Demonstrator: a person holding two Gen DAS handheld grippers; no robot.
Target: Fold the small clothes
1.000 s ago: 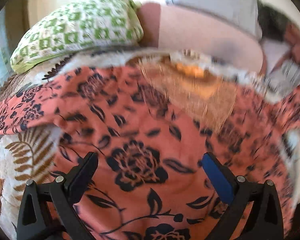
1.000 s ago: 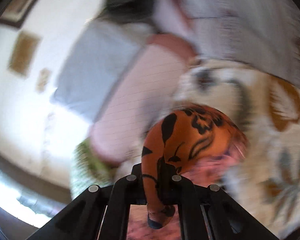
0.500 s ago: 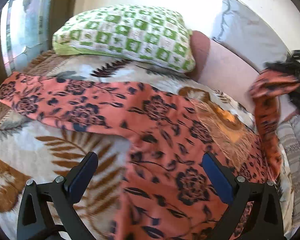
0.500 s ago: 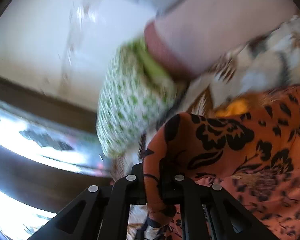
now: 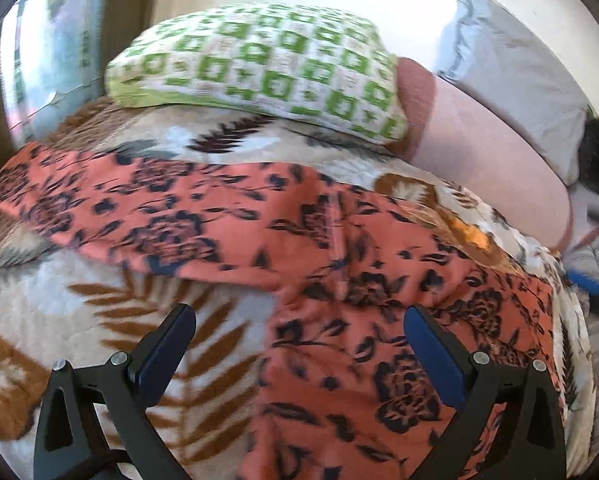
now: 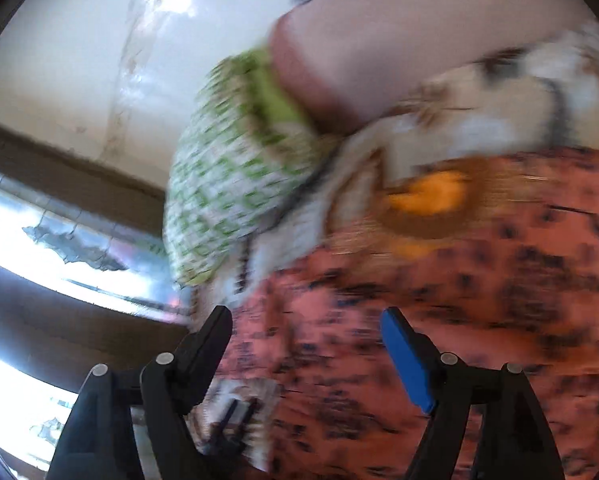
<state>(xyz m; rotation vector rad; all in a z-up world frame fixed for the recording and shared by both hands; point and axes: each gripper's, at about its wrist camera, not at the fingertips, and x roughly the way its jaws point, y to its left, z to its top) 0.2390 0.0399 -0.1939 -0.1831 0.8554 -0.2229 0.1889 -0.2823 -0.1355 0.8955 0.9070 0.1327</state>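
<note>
Left gripper [image 5: 299,344] spread wide, nothing pinched; bare leaf-print bedspread [image 5: 59,320] under its left finger. Coral floral garment [image 5: 339,280] lies flat across bed, sleeve reaching left edge; green checked pillow [image 5: 259,64] behind. Right gripper [image 6: 305,344] jaws opening, empty above garment; its view heavily blurred.

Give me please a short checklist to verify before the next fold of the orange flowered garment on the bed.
1. Right gripper has let go: ok, jaws opening, no cloth between the pads.
2. Left gripper free: ok, open, nothing pinched.
3. Orange flowered garment lies on the leaf-print blanket: ok.
4. One sleeve spread toward the window side: ok, not yet folded in.
5. Folded side smooth: cannot tell, the right wrist view is blurred.
6. Green checked pillow clear of the garment: ok.
</note>
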